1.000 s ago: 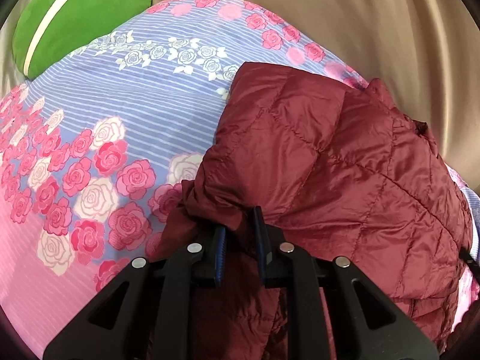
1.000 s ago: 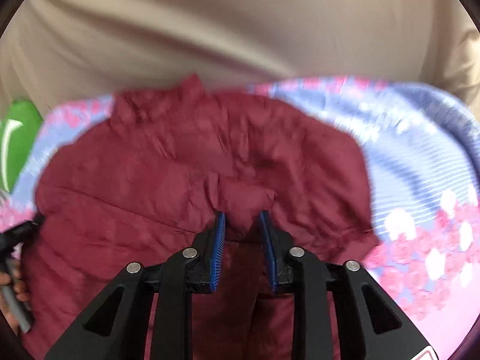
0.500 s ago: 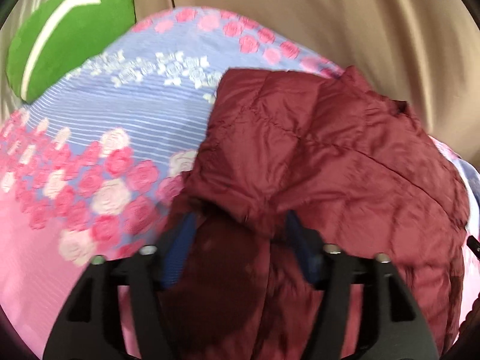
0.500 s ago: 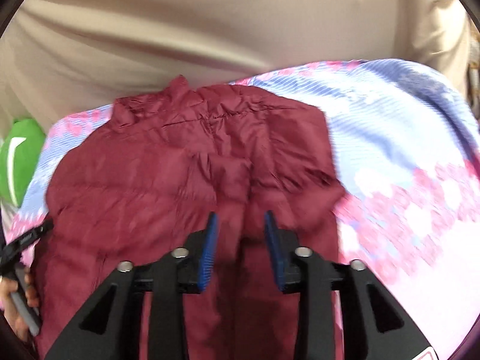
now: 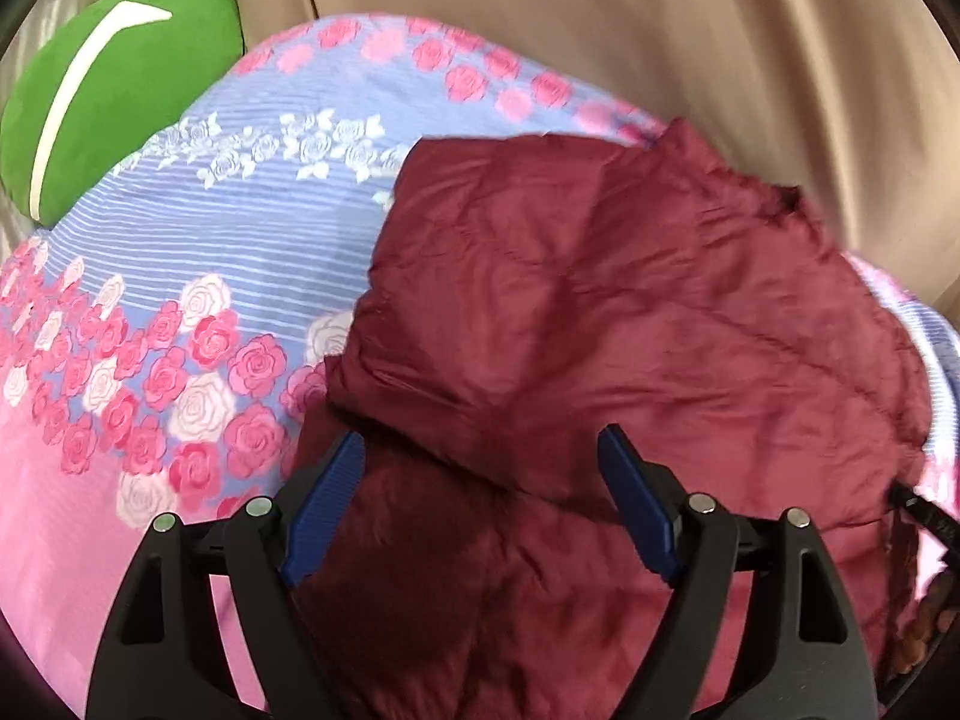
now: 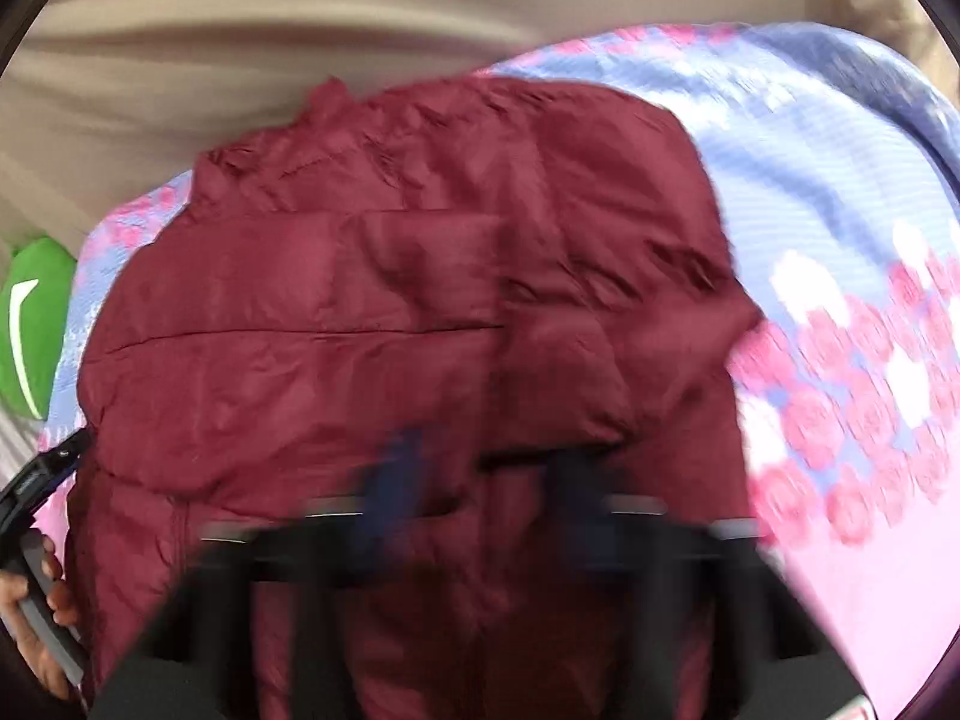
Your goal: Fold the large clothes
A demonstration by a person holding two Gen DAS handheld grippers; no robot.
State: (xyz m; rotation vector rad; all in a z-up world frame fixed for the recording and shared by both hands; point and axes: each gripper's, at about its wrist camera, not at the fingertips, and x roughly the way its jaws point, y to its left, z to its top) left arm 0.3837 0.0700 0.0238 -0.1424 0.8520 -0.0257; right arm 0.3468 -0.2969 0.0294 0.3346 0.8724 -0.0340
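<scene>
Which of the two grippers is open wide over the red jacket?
The left gripper: its jaws have just opened and straddle the jacket without pinching it. The right gripper, blurred, has just closed; hold unclear.

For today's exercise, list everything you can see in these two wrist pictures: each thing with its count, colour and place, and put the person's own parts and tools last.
quilted jacket: one, dark red, lying partly folded on the bedspread.
bedspread: one, lilac-blue stripes with pink and white roses, pink near edge, under the jacket.
cushion: one, green with a white stripe, at the far left corner.
curtain: beige, hanging behind the bed.
left gripper: one, black with blue pads, jaws just opened wide, over the jacket, gripping nothing.
right gripper: one, black, blurred by motion, jaws just closing over the jacket.
hand: one, at the lower left edge of the right wrist view.
</scene>
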